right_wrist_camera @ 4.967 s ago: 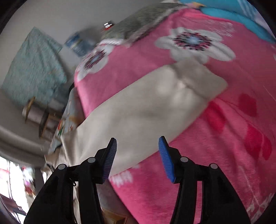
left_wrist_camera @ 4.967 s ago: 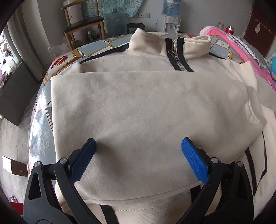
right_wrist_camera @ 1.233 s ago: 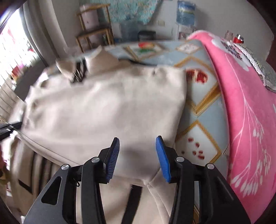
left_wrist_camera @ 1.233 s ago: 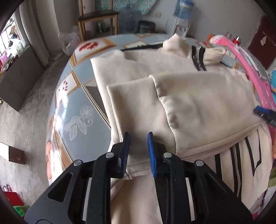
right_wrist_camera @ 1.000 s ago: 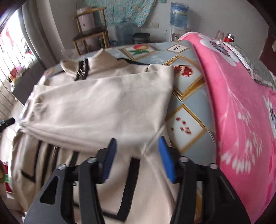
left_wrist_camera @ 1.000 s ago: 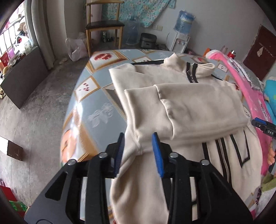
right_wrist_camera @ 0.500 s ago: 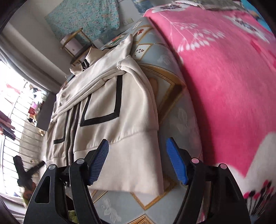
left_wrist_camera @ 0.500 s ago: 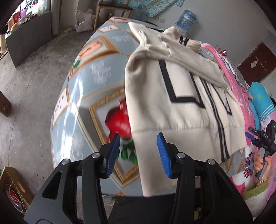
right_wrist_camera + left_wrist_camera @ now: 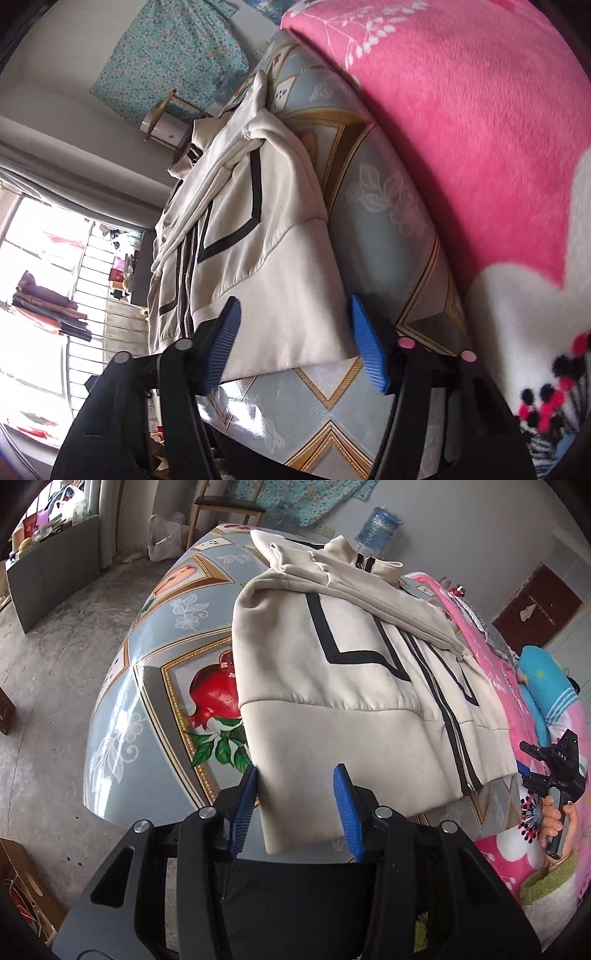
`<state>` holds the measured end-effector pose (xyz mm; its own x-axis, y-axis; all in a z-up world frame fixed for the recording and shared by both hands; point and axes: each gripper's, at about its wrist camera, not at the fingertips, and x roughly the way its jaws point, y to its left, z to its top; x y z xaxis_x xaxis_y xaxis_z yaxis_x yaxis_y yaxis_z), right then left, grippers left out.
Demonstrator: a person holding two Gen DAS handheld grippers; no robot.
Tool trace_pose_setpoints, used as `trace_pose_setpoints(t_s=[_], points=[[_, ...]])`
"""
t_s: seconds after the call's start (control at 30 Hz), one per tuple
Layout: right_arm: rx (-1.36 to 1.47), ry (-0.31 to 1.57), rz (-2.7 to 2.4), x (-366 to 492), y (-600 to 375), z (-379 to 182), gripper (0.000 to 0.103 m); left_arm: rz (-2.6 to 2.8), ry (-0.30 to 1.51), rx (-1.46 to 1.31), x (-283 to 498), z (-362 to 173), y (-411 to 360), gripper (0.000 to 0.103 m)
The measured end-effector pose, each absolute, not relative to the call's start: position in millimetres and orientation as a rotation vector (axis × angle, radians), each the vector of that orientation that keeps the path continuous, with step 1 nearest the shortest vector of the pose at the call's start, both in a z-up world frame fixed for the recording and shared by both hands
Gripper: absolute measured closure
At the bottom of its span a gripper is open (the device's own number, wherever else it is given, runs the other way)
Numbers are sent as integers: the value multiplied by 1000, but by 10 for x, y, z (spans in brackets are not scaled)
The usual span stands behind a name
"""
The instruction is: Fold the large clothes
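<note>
A cream zip jacket [image 9: 332, 664] with black stripes lies on the patterned table [image 9: 155, 672], both sleeves folded across its chest near the collar. Its hem hangs over the near table edge. My left gripper [image 9: 301, 805] is open, its blue pads on either side of the hem's left corner. In the right wrist view the same jacket [image 9: 258, 229] lies lengthwise, and my right gripper [image 9: 295, 339] is open with its pads either side of the hem's right corner. The right gripper also shows in the left wrist view [image 9: 554, 771], held in a hand.
A pink flowered blanket [image 9: 461, 129] lies along the table's right side. A wooden chair [image 9: 225, 506] and a water bottle [image 9: 380, 528] stand beyond the far end. A cardboard box [image 9: 22, 886] sits on the concrete floor at the left.
Both grippers have moved from the folded sleeves down to the jacket's hem and closed in on its two corners. The right gripper's jaws have opened a little wider.
</note>
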<state>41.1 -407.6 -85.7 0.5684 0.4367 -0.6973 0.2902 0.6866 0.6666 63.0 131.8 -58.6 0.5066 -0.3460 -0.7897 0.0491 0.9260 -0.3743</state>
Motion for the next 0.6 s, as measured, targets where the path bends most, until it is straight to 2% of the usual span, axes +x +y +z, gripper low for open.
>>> trace_pose_setpoints(t_s=[0.13,0.17,0.27,0.33,0.43,0.6], points=[[857,989,91,529,-4039,-908,64,-239,998,-362,754,-610,1344,66],[865,993,89,532,-4040,-929,70,-224,995,-361,777,-617,1344,74],[857,1011,93,477,-3971,-961,86,-183,991,-346,780,-623,1339,87],[821,1005,68,414,-3922,-910,91,-172,983,-322,748,-606,1308,94],[811,927,68,355,-3919,-660,94,-164,907,-244,672,-358,1250,96],[725,805,105,262,-3775,-25,95,-212,780,-184,494,346,1272,99]])
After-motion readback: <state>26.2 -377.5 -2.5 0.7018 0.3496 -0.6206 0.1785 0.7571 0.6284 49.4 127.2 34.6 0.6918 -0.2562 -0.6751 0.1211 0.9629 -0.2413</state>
